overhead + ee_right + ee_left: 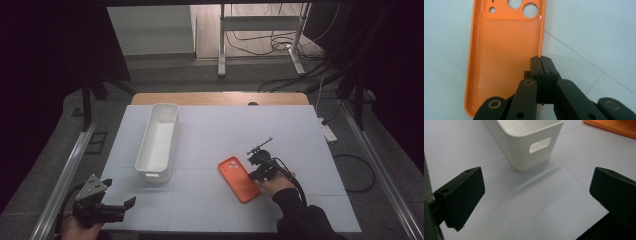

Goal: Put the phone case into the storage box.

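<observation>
An orange phone case (pixel 239 179) lies open side up on the white table top, right of centre; its camera cut-outs point away in the right gripper view. My right gripper (pixel 253 174) sits at the case's right long side. Its jaws are pressed together, and the case's thin side wall (pixel 540 37) runs straight into the seam between them, so my right gripper (pixel 540 60) is shut on that rim. At the table's near left corner my left gripper (pixel 117 207) stands open with nothing between its jaws. From my left gripper (pixel 537 192) the case (pixel 614 126) shows at the top right.
A long white bin (pixel 145 145) with a handle slot stands left of centre, its near end (pixel 524 152) just ahead of the left jaws. A power strip (pixel 328 132) and cables lie off the table's right edge. A metal desk frame (pixel 221 45) stands beyond.
</observation>
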Motion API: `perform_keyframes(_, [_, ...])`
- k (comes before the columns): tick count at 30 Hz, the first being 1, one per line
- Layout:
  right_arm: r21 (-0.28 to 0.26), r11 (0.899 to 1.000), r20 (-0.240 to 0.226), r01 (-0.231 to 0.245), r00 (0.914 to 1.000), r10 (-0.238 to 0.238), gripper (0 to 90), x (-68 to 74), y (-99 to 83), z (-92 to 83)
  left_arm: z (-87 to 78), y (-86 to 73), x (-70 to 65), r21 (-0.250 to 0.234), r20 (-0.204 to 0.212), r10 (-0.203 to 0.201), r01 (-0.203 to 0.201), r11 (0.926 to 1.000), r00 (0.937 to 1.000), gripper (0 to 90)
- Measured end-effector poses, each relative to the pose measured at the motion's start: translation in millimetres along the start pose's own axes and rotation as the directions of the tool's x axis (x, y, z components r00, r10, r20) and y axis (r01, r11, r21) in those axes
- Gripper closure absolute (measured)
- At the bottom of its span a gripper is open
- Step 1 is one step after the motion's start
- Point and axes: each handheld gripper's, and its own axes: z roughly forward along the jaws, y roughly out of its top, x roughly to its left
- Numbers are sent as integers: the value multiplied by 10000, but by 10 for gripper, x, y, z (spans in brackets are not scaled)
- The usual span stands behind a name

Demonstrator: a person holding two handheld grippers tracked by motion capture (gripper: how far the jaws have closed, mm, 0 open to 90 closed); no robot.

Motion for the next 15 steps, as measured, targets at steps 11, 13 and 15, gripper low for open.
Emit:
perform_keyframes(11, [-655, 9962, -76, 566, 9983, -572, 895, 7, -16, -95, -2, 0, 24, -16, 291, -115, 116, 9999, 9995, 29])
perform_keyframes(13, [-902, 9937, -94, 670, 9976, -681, 894, 0, -24, -127, -2, -1, 38, -30, 381, -222, 223, 9997, 9990, 30])
perform_keyframes(15, [-1004, 9925, -40, 700, 9975, -708, 894, 2, -28, -143, -4, -2, 45, -46, 439, -254, 257, 9997, 9987, 30])
